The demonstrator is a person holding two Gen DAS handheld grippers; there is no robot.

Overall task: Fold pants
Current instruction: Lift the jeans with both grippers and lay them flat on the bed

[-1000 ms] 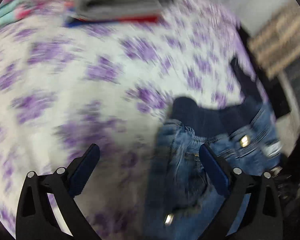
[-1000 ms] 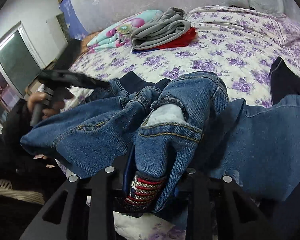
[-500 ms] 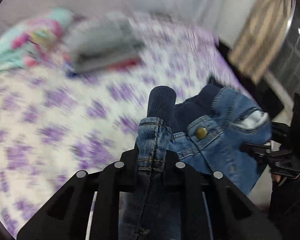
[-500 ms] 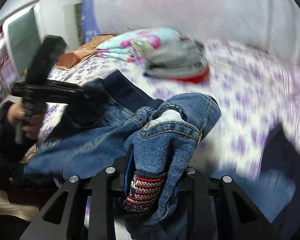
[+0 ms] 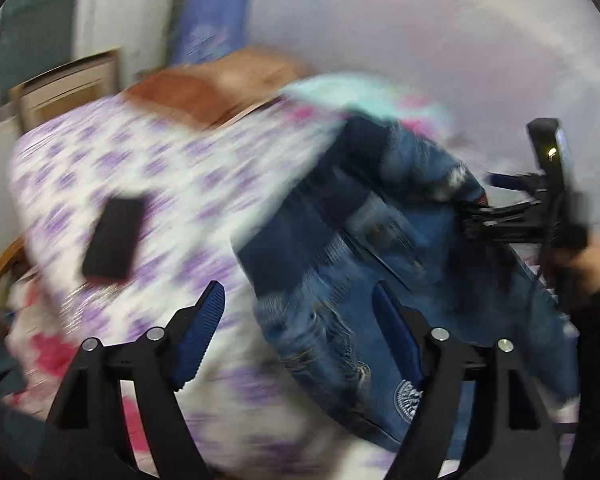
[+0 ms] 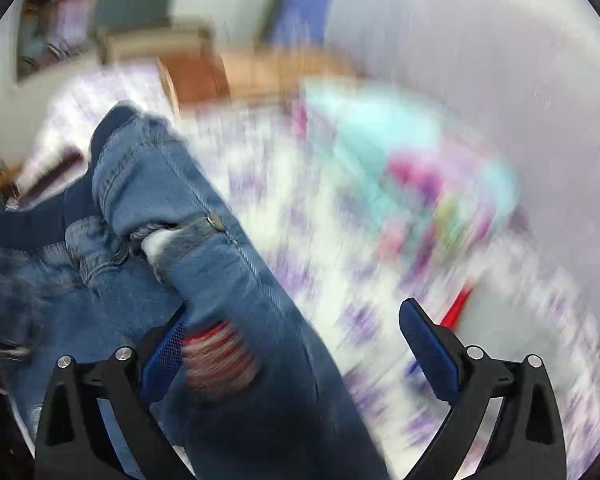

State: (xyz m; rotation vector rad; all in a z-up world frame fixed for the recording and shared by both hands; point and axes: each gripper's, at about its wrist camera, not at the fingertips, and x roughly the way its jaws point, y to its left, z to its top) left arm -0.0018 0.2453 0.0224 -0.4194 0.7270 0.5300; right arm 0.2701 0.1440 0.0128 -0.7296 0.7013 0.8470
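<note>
The jeans (image 5: 400, 264) are lying in a rumpled heap on the bed (image 5: 148, 184), over its purple-flowered sheet, with the dark waistband (image 5: 300, 236) bunched on top and the legs twisted under it. Both views are smearing with motion, so fine detail is hard to read.

Going from large to small: the bed is filling most of each view, a turquoise and pink bundle (image 6: 412, 152) is sitting near its far side, and a dark flat rectangle (image 5: 114, 242) is lying on the sheet well apart from the denim; what it is I cannot tell.

The left tool (image 5: 300, 336) is standing wide apart, gripping nothing, with its right finger over the denim. The right tool (image 6: 296, 348) is also spread wide, with the leg bearing a red striped patch (image 6: 220, 356) lying across its left finger but not pinched. In the left view the right tool (image 5: 512, 220) is showing side-on beside the heap.

As a judgement, the denim is handling as thick, fairly heavy and limp cloth: it is likely sagging and dragging rather than sliding, and it is not fragile. The 2 firmest holds are probably the doubled waistband at its 2 side seams, since a single layer of leg would be slipping out or lifting only 1 ply. Folding looks barely begun.
</note>
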